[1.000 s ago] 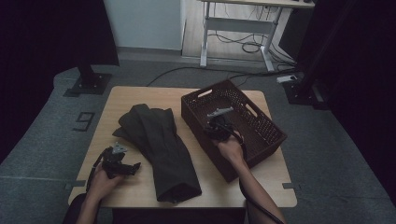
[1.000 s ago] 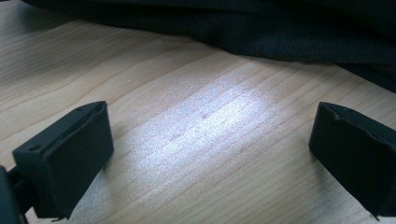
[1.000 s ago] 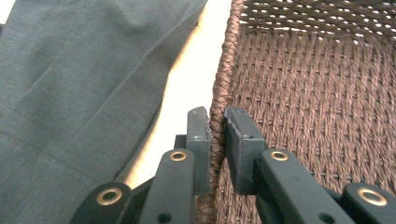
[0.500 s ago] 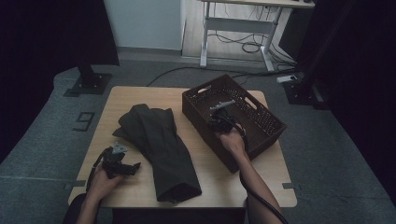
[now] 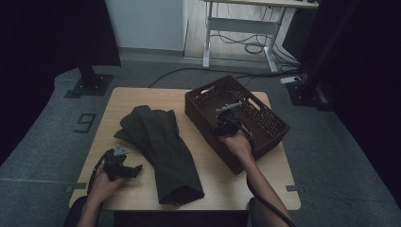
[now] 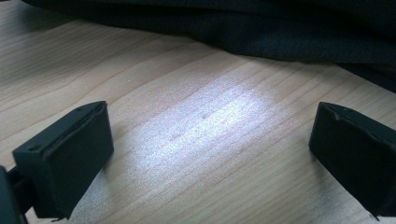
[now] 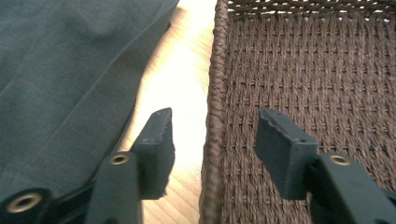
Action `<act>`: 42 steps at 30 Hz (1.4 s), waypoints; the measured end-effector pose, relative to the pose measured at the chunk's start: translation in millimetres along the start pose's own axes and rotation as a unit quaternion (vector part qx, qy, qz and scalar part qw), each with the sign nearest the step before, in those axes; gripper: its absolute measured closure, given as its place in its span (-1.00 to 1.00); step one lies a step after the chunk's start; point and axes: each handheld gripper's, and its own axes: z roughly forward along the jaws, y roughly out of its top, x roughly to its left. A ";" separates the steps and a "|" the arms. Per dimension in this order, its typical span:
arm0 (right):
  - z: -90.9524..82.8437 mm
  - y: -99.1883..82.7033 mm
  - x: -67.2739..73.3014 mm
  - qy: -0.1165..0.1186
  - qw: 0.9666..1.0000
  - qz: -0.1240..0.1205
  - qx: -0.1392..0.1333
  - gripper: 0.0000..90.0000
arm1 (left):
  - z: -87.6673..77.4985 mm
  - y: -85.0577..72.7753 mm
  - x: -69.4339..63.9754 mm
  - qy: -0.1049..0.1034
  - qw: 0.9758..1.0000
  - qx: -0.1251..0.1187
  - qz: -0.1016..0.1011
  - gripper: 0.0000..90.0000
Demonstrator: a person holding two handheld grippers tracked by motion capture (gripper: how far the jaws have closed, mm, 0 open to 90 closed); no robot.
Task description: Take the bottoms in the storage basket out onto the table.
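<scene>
One brown woven basket (image 5: 265, 137), right claw (image 7: 212, 140) just opening, astride its rim.

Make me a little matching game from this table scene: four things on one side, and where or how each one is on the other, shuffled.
1. dark garment
2. woven basket
3. left gripper
4. right gripper

a. jaws either side of a woven rim, not pressing on it
b. jaws wide apart over bare wood
c. stands at the table's right
d. lies folded mid-table

Pairs: 1-d, 2-c, 3-b, 4-a
</scene>
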 end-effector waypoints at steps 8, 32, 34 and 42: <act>-16.0 -8.8 8.3 -0.008 1.000 -0.012 -0.009 -0.17 | 0.0 0.0 0.1 0.000 1.000 0.000 0.000 -1.00; -55.7 -51.1 13.8 -0.004 1.000 -0.006 -0.021 -0.04 | 0.0 0.0 0.1 0.000 1.000 0.000 0.000 -1.00; -59.3 -54.4 13.7 0.000 1.000 -0.004 -0.023 0.04 | 0.0 0.0 0.1 0.000 1.000 0.000 0.001 -1.00; -70.8 -68.0 14.1 0.002 1.000 0.002 -0.021 0.35 | 0.0 0.0 0.1 0.000 1.000 0.000 0.001 -1.00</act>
